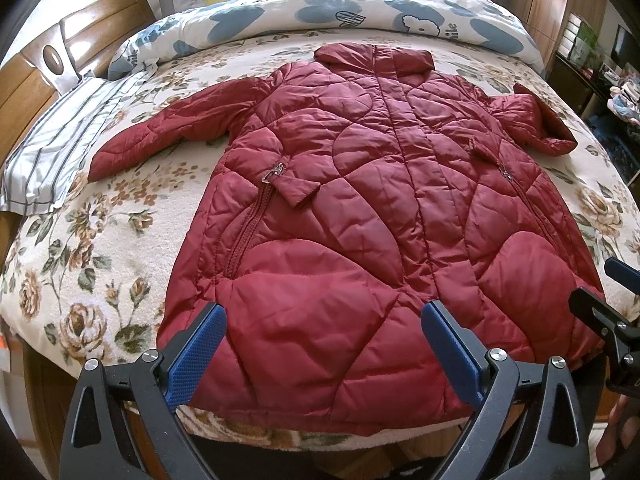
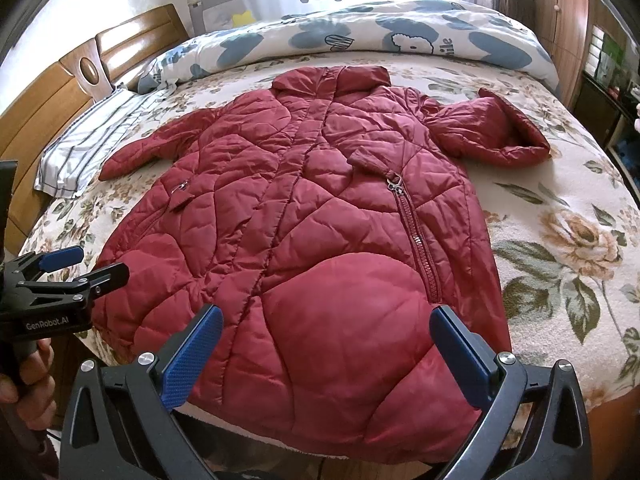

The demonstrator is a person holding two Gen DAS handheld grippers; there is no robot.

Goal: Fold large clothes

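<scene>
A dark red quilted long coat (image 1: 352, 200) lies front up and spread flat on a bed, collar far, hem near, both sleeves out to the sides. It also shows in the right wrist view (image 2: 304, 220). My left gripper (image 1: 324, 316) is open and empty, its blue pads wide apart just above the hem's left half. My right gripper (image 2: 326, 318) is open and empty above the hem's right half. The right gripper shows at the right edge of the left wrist view (image 1: 600, 300). The left gripper shows at the left edge of the right wrist view (image 2: 80, 268).
The bed has a floral cover (image 1: 100, 248). A striped pillow (image 1: 64, 148) lies at the left by a wooden headboard (image 1: 36, 76). A rolled blue and white duvet (image 1: 340, 12) lies along the far side. Shelves (image 1: 592, 52) stand at the right.
</scene>
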